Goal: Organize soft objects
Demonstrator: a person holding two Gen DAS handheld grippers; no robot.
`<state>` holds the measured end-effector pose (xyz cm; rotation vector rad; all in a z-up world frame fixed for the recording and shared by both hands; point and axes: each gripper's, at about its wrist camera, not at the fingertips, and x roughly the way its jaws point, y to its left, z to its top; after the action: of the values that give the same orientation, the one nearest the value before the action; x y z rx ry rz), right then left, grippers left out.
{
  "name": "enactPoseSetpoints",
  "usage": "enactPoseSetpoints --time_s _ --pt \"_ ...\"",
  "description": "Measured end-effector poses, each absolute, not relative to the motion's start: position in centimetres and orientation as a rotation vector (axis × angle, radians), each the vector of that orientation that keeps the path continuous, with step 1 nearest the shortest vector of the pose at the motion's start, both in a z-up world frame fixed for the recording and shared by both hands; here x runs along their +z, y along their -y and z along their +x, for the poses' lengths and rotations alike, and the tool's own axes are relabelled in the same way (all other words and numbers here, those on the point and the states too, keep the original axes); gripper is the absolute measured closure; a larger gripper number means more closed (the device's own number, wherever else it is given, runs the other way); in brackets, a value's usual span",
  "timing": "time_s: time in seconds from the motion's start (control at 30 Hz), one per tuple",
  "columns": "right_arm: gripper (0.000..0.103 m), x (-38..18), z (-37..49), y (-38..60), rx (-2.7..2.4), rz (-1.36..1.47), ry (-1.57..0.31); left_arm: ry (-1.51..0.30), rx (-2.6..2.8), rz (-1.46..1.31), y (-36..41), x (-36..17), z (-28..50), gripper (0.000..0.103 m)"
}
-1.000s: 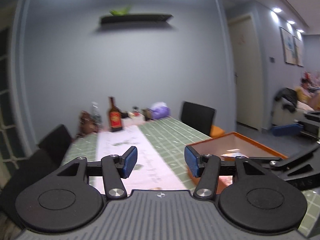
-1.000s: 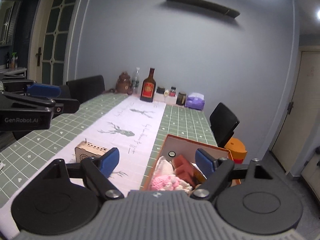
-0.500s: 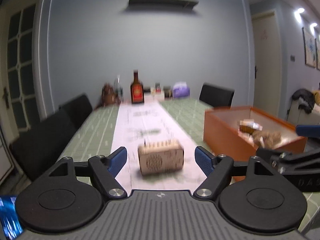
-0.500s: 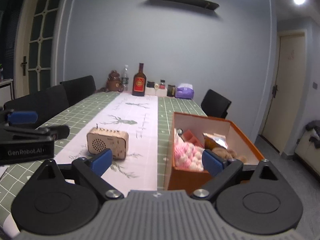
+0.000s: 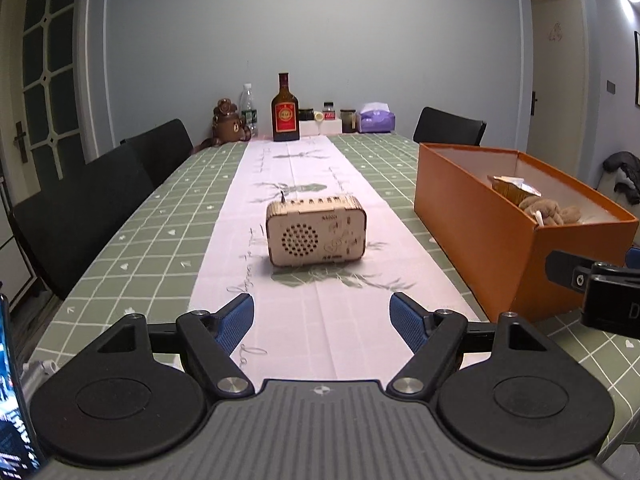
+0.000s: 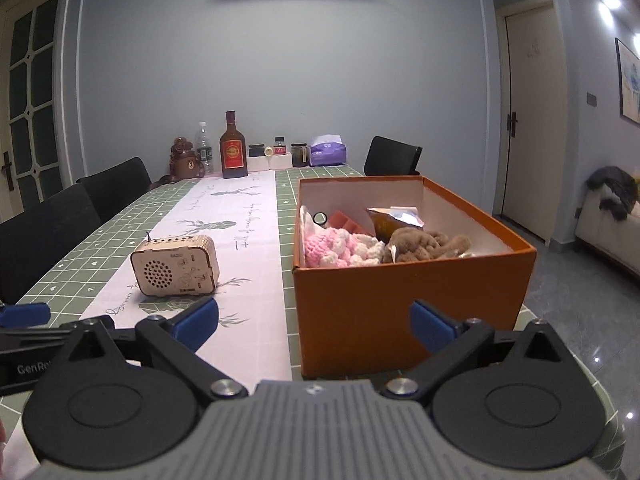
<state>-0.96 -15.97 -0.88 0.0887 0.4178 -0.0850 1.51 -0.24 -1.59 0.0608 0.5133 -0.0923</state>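
An orange box point(image 6: 412, 288) stands on the table's right side and shows in the left wrist view point(image 5: 472, 216) too. It holds a pink and white knitted item point(image 6: 340, 246), a brown plush toy point(image 6: 424, 242), a snack packet point(image 6: 394, 220) and a red item point(image 6: 346, 220). My right gripper point(image 6: 314, 322) is open and empty, just in front of the box's near wall. My left gripper point(image 5: 322, 316) is open and empty, low over the runner, short of a wooden toy radio point(image 5: 316, 230).
The green checked table point(image 5: 160, 224) has a pink runner point(image 5: 296, 184). At the far end stand a brown bottle point(image 5: 285, 110), a water bottle point(image 5: 248, 110), a bear figure point(image 5: 228, 122), jars and a purple tissue pack point(image 5: 376, 118). Black chairs point(image 5: 80, 216) line the left side; another stands far right.
Both grippers have pulled back toward the table's near end and lowered. The radio and the box now lie ahead of them. Both stay open and empty.
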Motion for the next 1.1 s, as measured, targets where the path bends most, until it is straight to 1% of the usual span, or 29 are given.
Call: enactPoseSetpoints --time_s 1.1 --pt "0.003 -1.10 -0.99 15.78 -0.055 0.081 -0.413 -0.521 -0.094 0.061 0.61 -1.27 0.87 0.012"
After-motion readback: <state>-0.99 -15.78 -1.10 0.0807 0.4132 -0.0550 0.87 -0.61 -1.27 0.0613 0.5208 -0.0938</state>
